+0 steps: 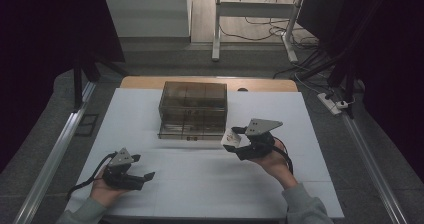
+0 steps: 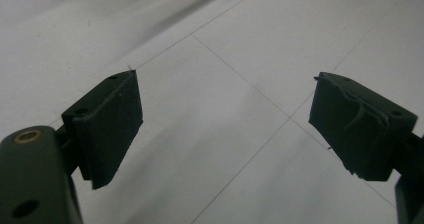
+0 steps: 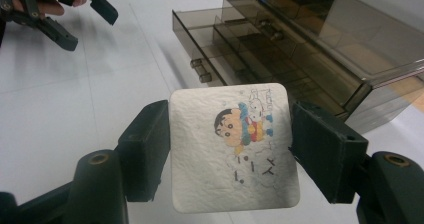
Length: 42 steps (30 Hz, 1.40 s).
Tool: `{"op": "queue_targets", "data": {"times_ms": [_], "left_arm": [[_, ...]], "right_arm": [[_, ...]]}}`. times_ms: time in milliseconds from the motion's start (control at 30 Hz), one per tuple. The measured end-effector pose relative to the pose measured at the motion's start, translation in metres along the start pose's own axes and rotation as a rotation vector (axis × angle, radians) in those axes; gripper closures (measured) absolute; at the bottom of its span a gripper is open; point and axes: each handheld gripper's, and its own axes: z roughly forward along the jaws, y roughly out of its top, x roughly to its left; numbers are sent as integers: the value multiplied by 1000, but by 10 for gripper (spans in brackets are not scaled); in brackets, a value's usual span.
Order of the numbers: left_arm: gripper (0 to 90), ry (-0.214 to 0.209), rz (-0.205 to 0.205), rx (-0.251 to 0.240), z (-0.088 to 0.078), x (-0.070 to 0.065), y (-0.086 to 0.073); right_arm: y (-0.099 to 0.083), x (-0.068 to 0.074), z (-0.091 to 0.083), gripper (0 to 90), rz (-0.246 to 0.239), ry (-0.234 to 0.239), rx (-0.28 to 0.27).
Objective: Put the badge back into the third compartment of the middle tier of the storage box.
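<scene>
1. We noted the right tongs (image 3: pixel 230 149) clamped edge-on across a white cartoon-printed card (image 3: pixel 232 146), held in the air just in front of the smoky plastic drawer unit (image 1: pixel 193 109); the left tongs (image 2: pixel 225 129) were spread apart, holding nothing.
2. Risk, in our judgement: the grip on the card's edges looked thin, so the card could bow or slip out.
3. The white desk (image 1: pixel 200 184) was bare; the room was dim, with cables (image 1: pixel 260 31) on the floor.

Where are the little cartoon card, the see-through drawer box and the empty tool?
cartoon card (image 3: pixel 232 149), right gripper view, middle of its white face.
drawer box (image 1: pixel 193 109), high view, its front wall.
left tool (image 1: pixel 141 176), high view, midway between its open tips.
</scene>
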Motion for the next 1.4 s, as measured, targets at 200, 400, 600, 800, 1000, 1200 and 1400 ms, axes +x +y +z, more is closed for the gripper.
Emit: {"op": "queue_targets", "data": {"times_ms": [200, 400, 600, 800, 1000, 1200, 1400], "left_arm": [[135, 1, -1, -1, 0, 0, 0], [135, -2, -2, -1, 0, 0, 0], [136, 0, -3, -3, 0, 0, 0], [136, 0, -3, -2, 0, 0, 0], [137, -1, -5, -2, 1, 0, 0], [137, -2, -5, 1, 1, 0, 0], [138, -1, -5, -1, 1, 0, 0]], "right_arm": [[6, 1, -7, 327, -4, -21, -23], [9, 0, -11, 327, 1, -36, -42], [11, 0, -10, 327, 2, -42, -41], [13, 0, -7, 327, -2, -44, -43], [15, -2, -1, 327, 2, -37, -37], [19, -3, 4, 327, -1, -29, -38], [21, -5, 11, 327, 2, -23, -37]]}}
